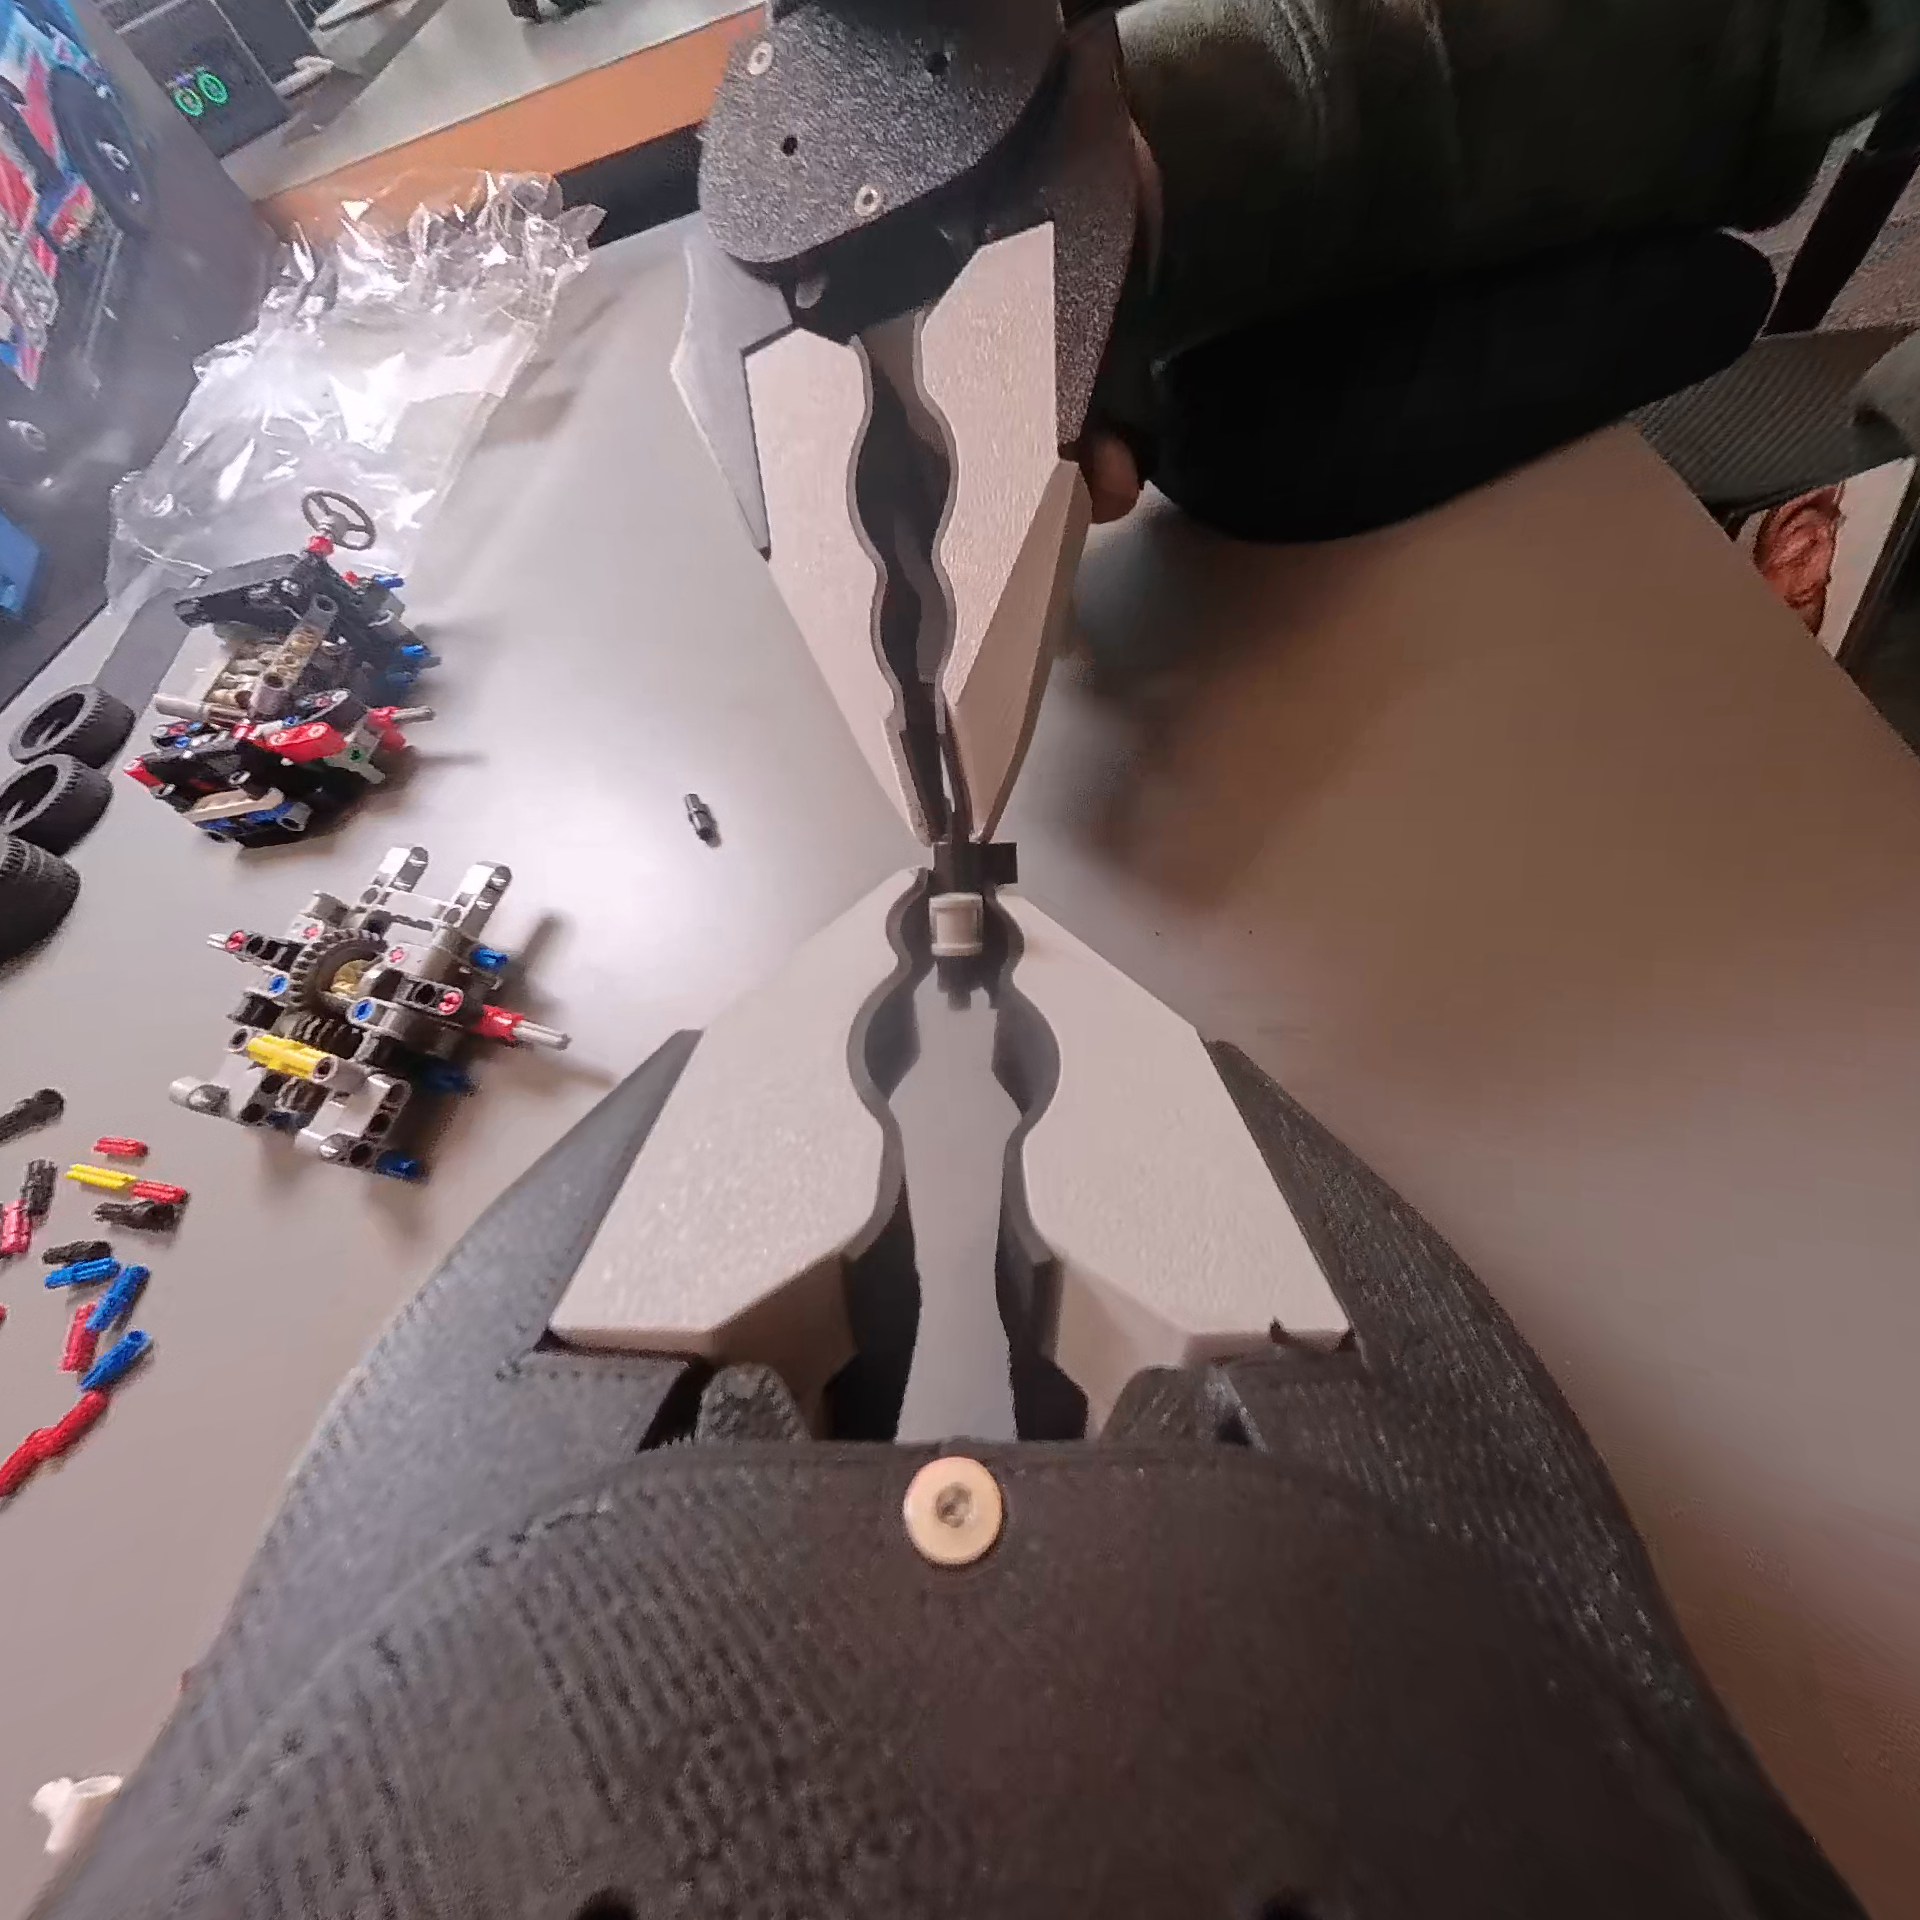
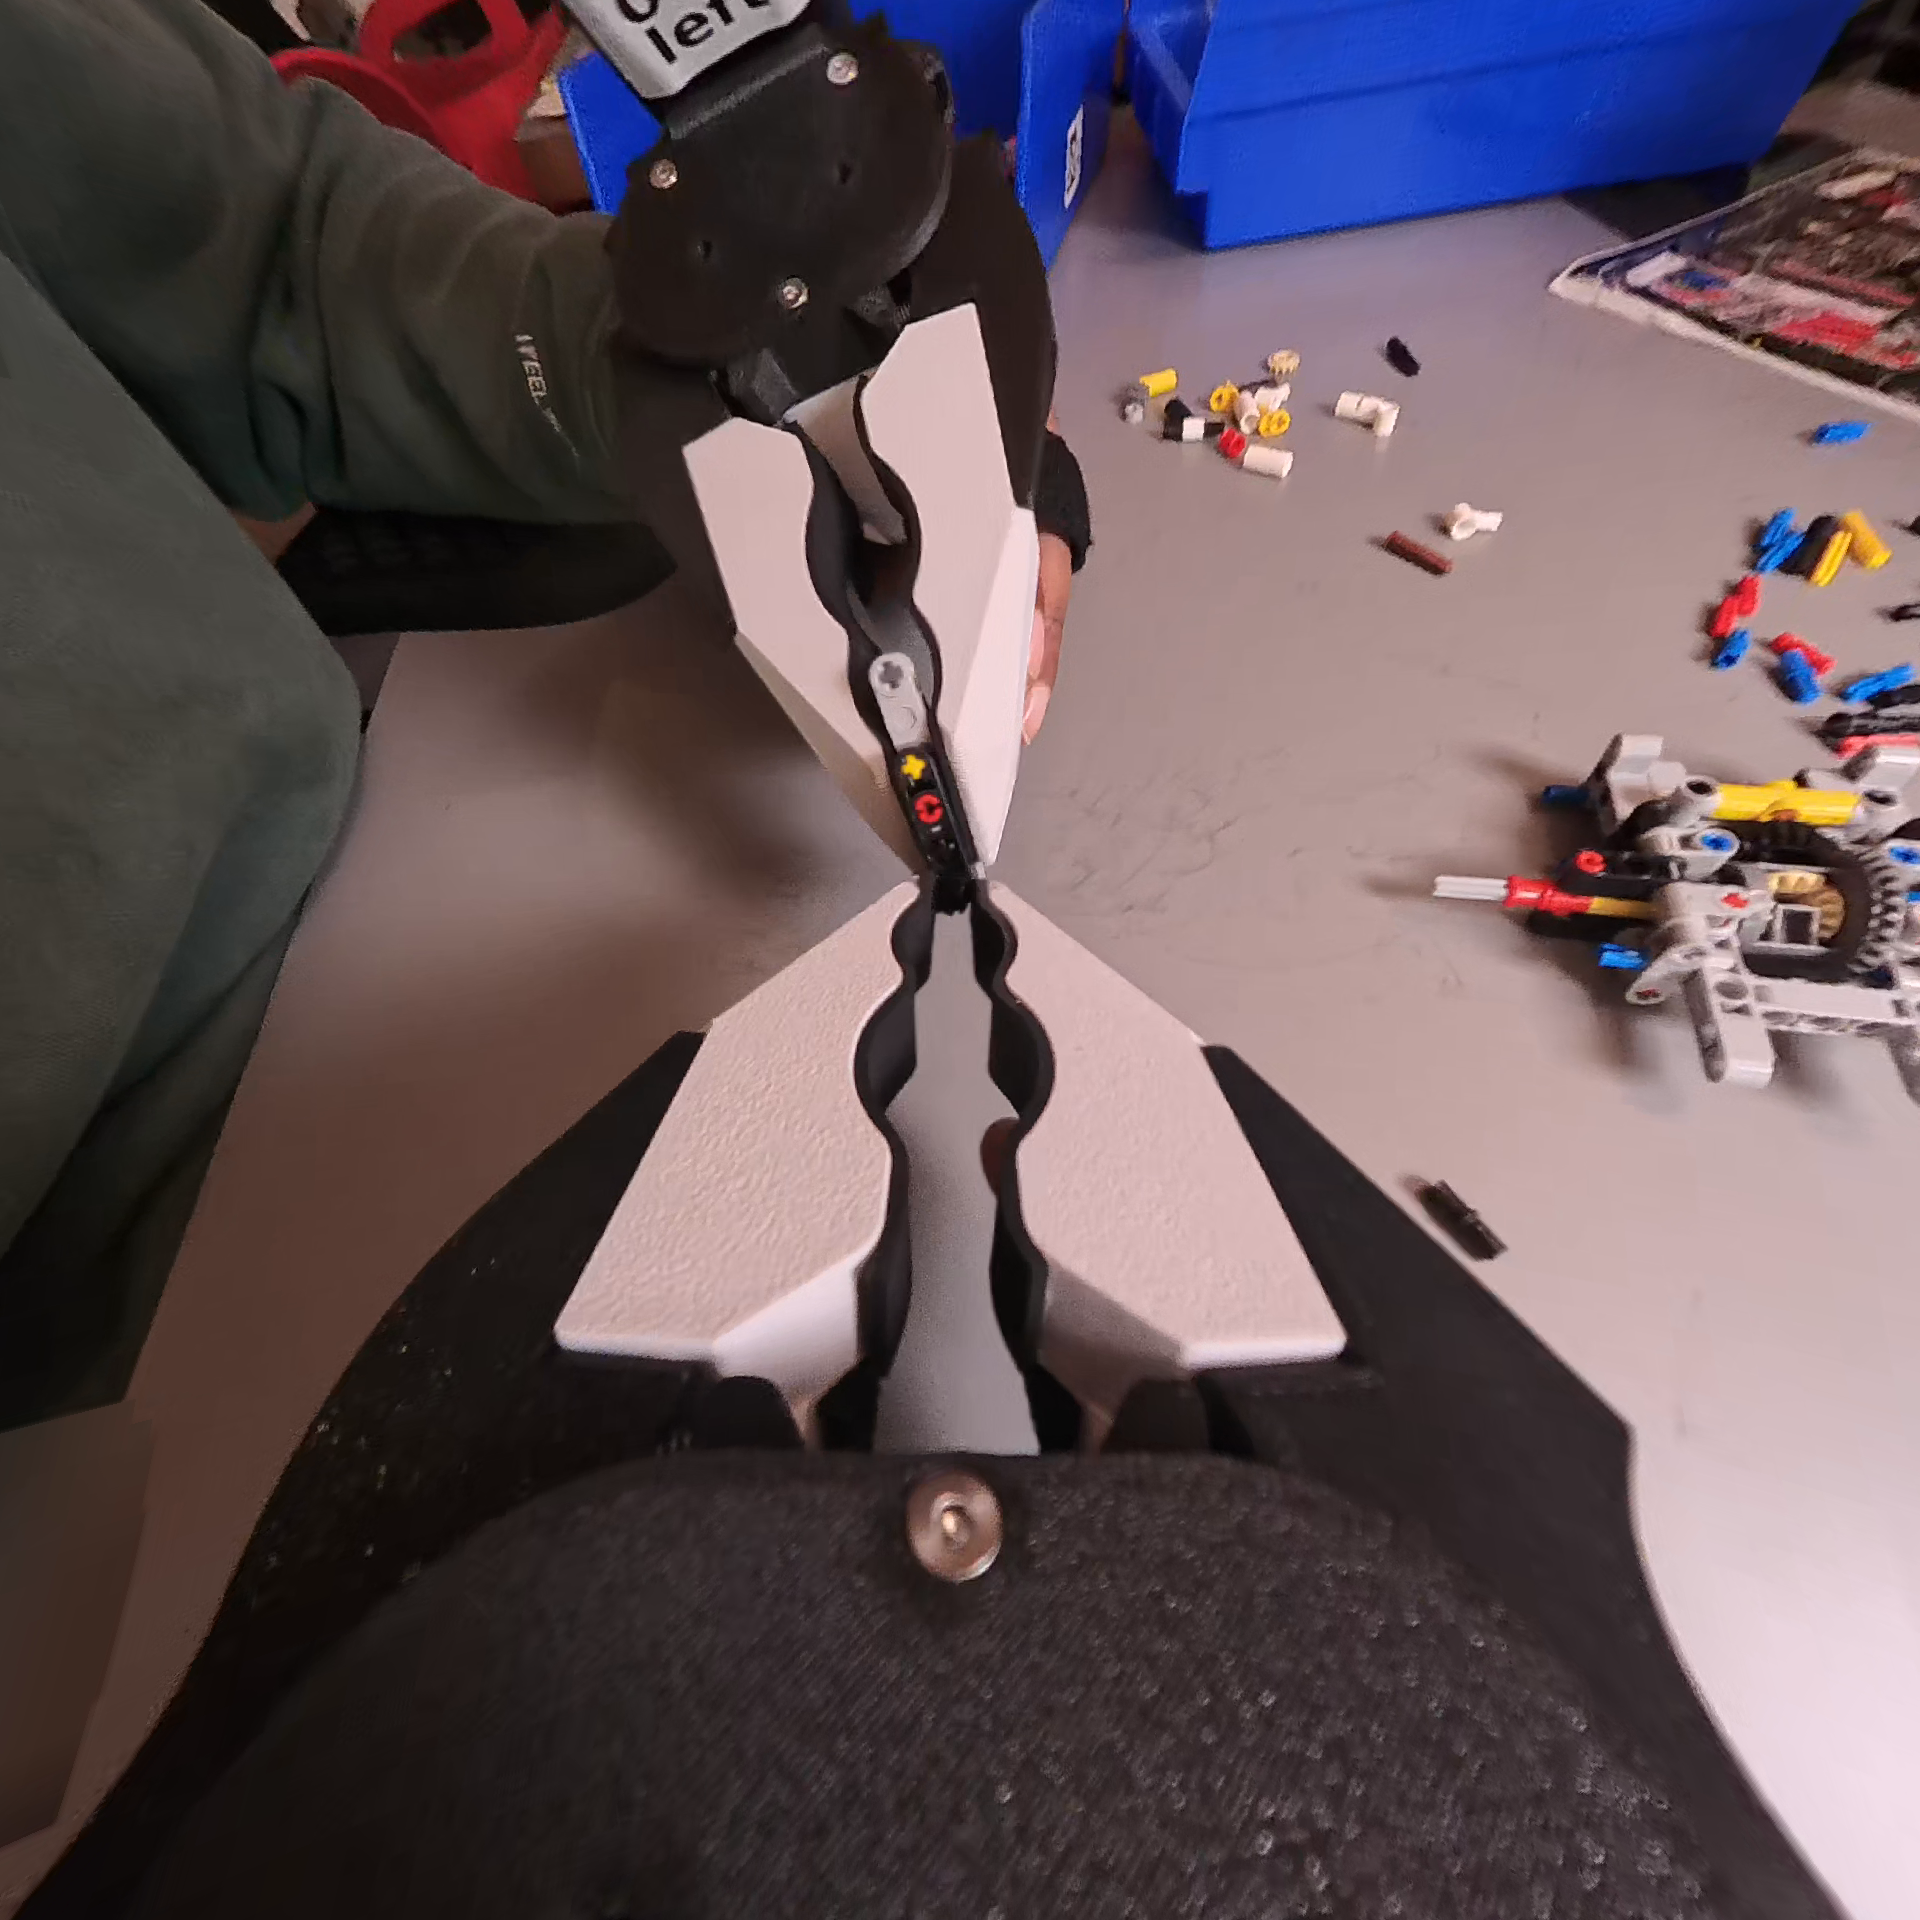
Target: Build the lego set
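Here, 2 grippers, 1 assembly.

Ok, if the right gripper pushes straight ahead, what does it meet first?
The black beam clamped in the left gripper, tip to tip with the right gripper; they look in contact, though depth is unclear.

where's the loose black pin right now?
Left wrist view: the black pin lies alone on the grey table, left of the meeting gripper tips, between them and the brick assemblies. Right wrist view shows it lower right.
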### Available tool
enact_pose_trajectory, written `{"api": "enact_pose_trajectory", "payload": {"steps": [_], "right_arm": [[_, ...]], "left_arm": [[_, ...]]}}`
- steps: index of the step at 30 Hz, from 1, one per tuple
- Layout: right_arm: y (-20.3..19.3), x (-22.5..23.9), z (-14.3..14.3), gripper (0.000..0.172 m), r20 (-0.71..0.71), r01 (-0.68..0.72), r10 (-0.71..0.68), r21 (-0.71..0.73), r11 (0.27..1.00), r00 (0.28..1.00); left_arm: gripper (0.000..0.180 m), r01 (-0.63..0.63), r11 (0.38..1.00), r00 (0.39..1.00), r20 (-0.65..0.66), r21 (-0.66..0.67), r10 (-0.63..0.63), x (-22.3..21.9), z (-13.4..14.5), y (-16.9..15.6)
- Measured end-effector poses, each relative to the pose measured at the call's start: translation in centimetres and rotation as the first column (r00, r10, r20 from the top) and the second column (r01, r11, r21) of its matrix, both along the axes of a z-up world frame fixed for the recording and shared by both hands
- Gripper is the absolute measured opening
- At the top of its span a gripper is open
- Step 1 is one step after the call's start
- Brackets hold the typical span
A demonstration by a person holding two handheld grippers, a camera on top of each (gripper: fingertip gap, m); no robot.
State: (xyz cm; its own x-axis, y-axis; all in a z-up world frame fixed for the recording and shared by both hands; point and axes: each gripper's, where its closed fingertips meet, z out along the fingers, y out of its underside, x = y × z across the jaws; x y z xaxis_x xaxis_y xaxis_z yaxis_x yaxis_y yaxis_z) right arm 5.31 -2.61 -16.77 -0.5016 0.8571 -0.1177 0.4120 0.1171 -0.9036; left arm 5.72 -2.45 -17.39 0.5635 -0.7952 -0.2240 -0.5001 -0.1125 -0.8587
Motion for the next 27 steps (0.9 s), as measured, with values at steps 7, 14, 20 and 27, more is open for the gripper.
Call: {"api": "enact_pose_trajectory", "payload": {"steps": [7, 14, 20, 27], "right_arm": [[0.7, -0.1, 1.3, 0.0, -0.103, 0.027, -0.022, 0.052, 0.998, 0.994], [0.4, 0.0, 1.3, 0.0, -0.08, 0.014, -0.01, 0.046, 0.999, 0.997], [0.3, -0.1, 0.5, 0.0, -0.047, 0.017, -0.014, 0.061, 0.998, 0.999], [0.8, -0.5, 1.0, 0.0, -0.077, 0.06, -0.056, 0.055, 0.997, 0.995]], "left_arm": [[0.006, -0.025, 1.0, 0.999, 0.021, -0.015, 0.025, -0.8, 0.4, 0.1], [0.005, -0.015, 1.0, 0.999, 0.04, -0.012, 0.015, -0.3, 0.8, -0.2], [0.005, -0.023, 0.999, 0.999, 0.037, -0.027, 0.024, -0.3, 0.1, -0.2], [0.005, -0.034, 0.999, 0.996, 0.08, -0.035, 0.036, -0.7, 0.5, 0.2]]}}
